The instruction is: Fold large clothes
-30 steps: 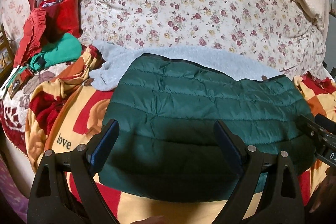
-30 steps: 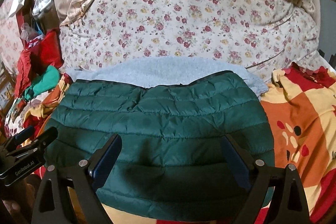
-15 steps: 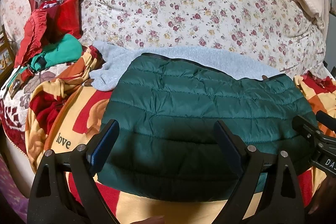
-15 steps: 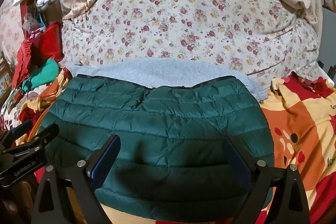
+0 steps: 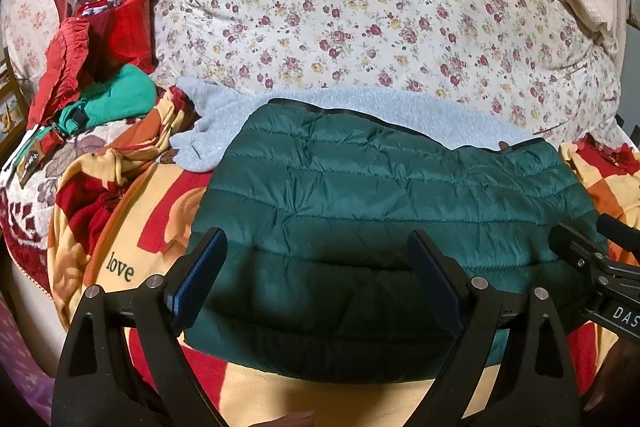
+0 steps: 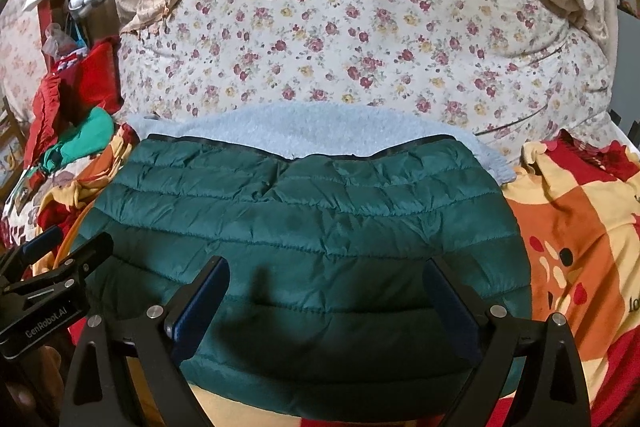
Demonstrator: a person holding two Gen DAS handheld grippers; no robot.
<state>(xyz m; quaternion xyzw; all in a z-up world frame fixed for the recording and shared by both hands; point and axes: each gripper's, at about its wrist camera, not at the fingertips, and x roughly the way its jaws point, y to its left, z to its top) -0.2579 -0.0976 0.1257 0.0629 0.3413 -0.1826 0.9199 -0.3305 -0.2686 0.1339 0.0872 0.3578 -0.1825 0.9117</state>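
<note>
Your left gripper point(image 5: 316, 267) and right gripper point(image 6: 326, 291) have barely shifted over the last second, both spread and empty above the green jacket point(image 5: 384, 211), folded on the grey fleece point(image 5: 360, 107); this fold looks settled.

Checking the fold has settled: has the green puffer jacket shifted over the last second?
No. The green puffer jacket keeps the same overlap on the grey fleece behind it, in both views.
</note>
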